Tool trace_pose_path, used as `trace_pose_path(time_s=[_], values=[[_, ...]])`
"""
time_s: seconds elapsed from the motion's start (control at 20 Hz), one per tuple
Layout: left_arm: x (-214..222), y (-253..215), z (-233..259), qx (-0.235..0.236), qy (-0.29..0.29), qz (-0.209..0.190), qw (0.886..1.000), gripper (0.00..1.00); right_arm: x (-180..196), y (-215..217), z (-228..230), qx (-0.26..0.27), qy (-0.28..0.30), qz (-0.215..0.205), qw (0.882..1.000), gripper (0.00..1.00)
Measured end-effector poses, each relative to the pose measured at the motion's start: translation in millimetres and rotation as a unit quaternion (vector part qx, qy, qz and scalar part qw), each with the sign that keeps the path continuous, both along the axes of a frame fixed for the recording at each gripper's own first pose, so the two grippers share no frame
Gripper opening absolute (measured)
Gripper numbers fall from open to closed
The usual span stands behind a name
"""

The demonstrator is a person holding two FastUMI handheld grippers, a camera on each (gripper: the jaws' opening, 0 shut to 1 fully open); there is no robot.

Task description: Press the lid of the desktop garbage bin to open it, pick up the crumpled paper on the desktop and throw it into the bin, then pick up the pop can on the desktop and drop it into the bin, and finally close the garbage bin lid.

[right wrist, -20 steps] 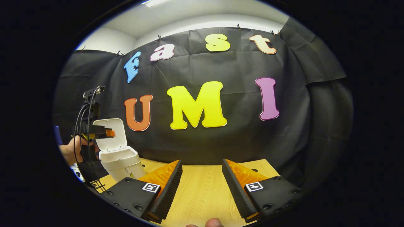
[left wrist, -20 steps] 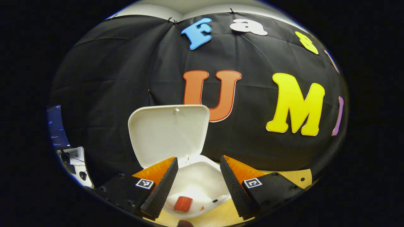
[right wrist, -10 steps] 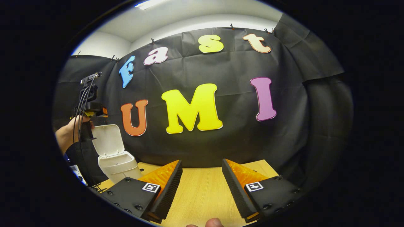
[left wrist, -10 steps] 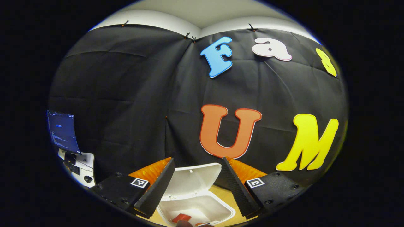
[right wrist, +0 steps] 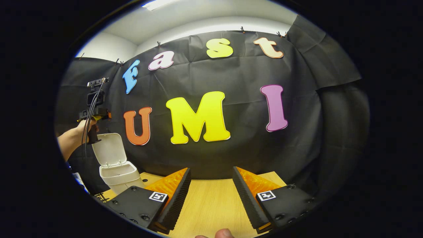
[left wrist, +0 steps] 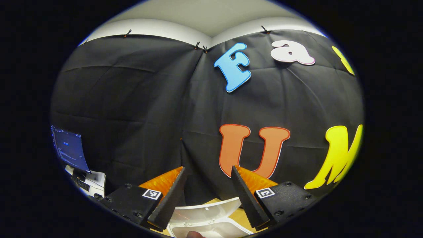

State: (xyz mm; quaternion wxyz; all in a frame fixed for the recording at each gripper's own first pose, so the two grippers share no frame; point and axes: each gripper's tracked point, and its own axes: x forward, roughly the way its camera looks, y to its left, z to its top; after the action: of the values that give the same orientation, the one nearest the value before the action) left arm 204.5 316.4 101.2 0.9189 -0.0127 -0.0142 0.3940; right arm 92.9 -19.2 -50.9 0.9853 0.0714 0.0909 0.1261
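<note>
The white desktop bin [right wrist: 121, 175] stands at the table's far left with its lid [right wrist: 111, 148] swung up and open. In the left gripper view the top edge of that lid [left wrist: 206, 211] and the bin's rim [left wrist: 211, 229] sit low between my fingers. My left gripper [left wrist: 206, 195] is open with nothing in it, and in the right gripper view the left gripper [right wrist: 94, 114] hangs above the raised lid, held by a hand [right wrist: 84, 127]. My right gripper [right wrist: 210, 195] is open over the wooden table [right wrist: 211, 205], nothing between its fingers.
A monitor [left wrist: 69, 152] and desk clutter [left wrist: 87, 183] lie beyond the booth at the left. The booth's black cloth wall [right wrist: 231, 145] stands close behind the table and the bin.
My left gripper has risen from over the bin's opening to above the raised lid; the red can inside has slipped below the view. The right gripper has barely moved.
</note>
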Motion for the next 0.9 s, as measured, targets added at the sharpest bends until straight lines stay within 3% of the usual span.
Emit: trace_pose_path(time_s=[0.2, 0.5, 0.8, 0.9], values=[[11, 28, -33, -0.065, 0.004, 0.034, 0.997, 0.88, 3, 2, 2, -0.002, 0.004, 0.003, 1.000, 0.83], [23, 40, -61, -0.105, 0.035, 0.049, 0.993, 0.90, 1, 2, 9, -0.008, -0.006, 0.006, 1.000, 0.83], [9, 18, -85, -0.128, 0.061, 0.054, 0.988, 0.90, -4, 1, 7, 0.001, -0.002, 0.005, 1.000, 0.83], [7, 13, -85, -0.115, 0.069, 0.049, 0.990, 0.91, -7, -2, 8, -0.002, -0.006, 0.006, 1.000, 0.83]])
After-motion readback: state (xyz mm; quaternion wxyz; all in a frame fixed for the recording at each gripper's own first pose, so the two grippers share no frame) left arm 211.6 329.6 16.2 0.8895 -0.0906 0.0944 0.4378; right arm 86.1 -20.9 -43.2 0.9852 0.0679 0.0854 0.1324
